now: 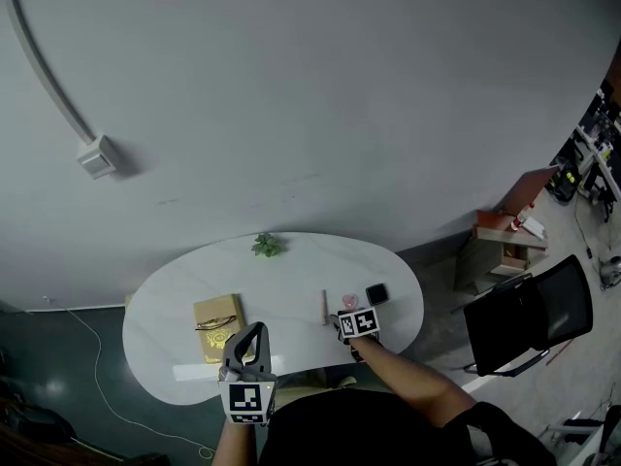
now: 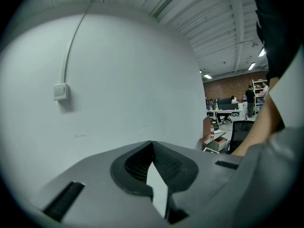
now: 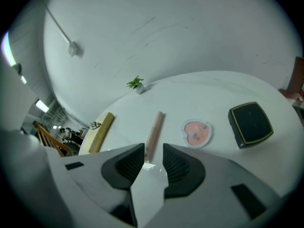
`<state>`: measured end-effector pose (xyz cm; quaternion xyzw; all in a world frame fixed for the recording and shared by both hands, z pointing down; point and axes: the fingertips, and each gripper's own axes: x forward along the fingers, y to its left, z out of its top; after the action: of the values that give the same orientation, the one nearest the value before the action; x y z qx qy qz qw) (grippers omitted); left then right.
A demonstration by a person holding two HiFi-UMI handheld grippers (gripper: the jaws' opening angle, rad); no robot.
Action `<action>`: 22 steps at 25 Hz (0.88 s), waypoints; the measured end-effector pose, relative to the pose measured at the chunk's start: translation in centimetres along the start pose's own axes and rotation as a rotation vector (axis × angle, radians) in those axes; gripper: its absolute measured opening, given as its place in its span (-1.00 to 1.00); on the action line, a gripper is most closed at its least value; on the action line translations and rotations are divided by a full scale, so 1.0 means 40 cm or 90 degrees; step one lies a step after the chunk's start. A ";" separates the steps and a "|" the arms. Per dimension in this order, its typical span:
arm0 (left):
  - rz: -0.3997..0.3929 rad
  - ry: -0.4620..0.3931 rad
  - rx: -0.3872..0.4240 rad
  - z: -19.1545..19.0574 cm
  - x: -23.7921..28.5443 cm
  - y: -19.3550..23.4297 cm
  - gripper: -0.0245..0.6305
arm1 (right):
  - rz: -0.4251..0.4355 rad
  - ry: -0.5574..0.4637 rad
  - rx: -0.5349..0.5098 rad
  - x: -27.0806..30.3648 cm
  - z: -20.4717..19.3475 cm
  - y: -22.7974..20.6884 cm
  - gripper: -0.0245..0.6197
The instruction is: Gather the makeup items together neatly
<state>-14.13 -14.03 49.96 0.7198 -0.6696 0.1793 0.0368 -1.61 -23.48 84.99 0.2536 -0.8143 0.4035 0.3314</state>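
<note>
Right gripper view: right gripper (image 3: 153, 152) has fingers slightly apart, empty, over the pink stick (image 3: 155, 129) on the tabletop (image 3: 213, 87); left gripper (image 2: 152, 144) fingers are closed on nothing.

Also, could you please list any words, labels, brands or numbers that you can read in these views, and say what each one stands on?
No text can be read anywhere.
Gold box: a dark ornament on the lid, too small to read as lettering.
Black compact, pink heart-shaped compact, slim beige tube: no print visible.
Marker cubes: black-and-white square patterns only, no letters.
</note>
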 end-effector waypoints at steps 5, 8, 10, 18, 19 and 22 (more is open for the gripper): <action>0.021 0.017 -0.008 -0.034 -0.045 0.024 -0.86 | 0.030 0.006 -0.049 0.029 0.002 0.070 -0.51; 0.029 0.018 -0.003 -0.038 -0.067 0.053 -0.86 | 0.029 0.014 -0.050 0.054 0.009 0.091 -0.51; 0.034 0.017 -0.007 -0.042 -0.074 0.087 -0.86 | 0.024 0.015 -0.046 0.070 0.018 0.100 -0.51; 0.001 0.011 0.000 -0.062 -0.042 0.228 -0.86 | -0.048 0.023 -0.018 0.142 0.045 0.090 -0.51; -0.005 0.011 0.000 -0.067 -0.038 0.247 -0.86 | -0.057 0.023 -0.012 0.150 0.046 0.091 -0.52; -0.027 0.014 -0.006 -0.086 -0.019 0.302 -0.86 | -0.081 0.023 0.001 0.169 0.047 0.104 -0.52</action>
<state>-26.68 -13.49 50.69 0.7319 -0.6544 0.1829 0.0512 -9.50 -23.76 87.13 0.2974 -0.7901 0.3866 0.3712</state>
